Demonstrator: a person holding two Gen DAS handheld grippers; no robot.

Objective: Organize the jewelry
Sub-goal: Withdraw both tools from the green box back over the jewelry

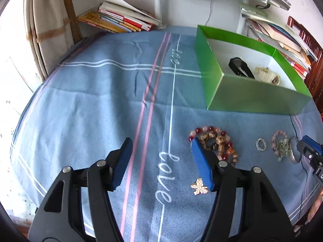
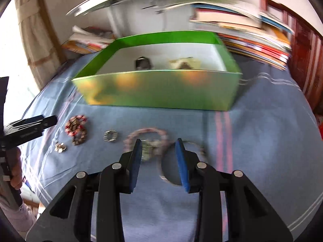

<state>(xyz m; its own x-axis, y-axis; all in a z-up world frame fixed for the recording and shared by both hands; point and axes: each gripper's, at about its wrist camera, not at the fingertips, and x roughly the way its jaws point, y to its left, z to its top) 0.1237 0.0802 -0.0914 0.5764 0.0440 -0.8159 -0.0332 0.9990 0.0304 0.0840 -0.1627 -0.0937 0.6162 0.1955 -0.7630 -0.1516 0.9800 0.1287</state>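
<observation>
My left gripper (image 1: 161, 141) is open above the blue cloth, with nothing between its fingers. Its right finger overlaps a pile of red and brown beaded bracelets (image 1: 217, 143). A pearl butterfly brooch (image 1: 198, 186) lies beside that finger. Further right are a small sparkly ring (image 1: 261, 144) and a pink bead bracelet (image 1: 280, 141). My right gripper (image 2: 159, 141) is open over the blurred pink bracelet (image 2: 149, 132) and a silver bangle (image 2: 167, 178); its pads touch neither. The ring (image 2: 110, 136), bracelet pile (image 2: 76, 129) and brooch (image 2: 60, 147) lie to its left.
An open green box (image 1: 218, 74) (image 2: 161, 90) stands behind the jewelry, with a black item (image 1: 240, 67) and a beige item (image 1: 266, 74) inside. Stacks of books (image 1: 121, 20) (image 2: 252, 40) line the back. A thin black cable (image 1: 302, 171) crosses the cloth at the right.
</observation>
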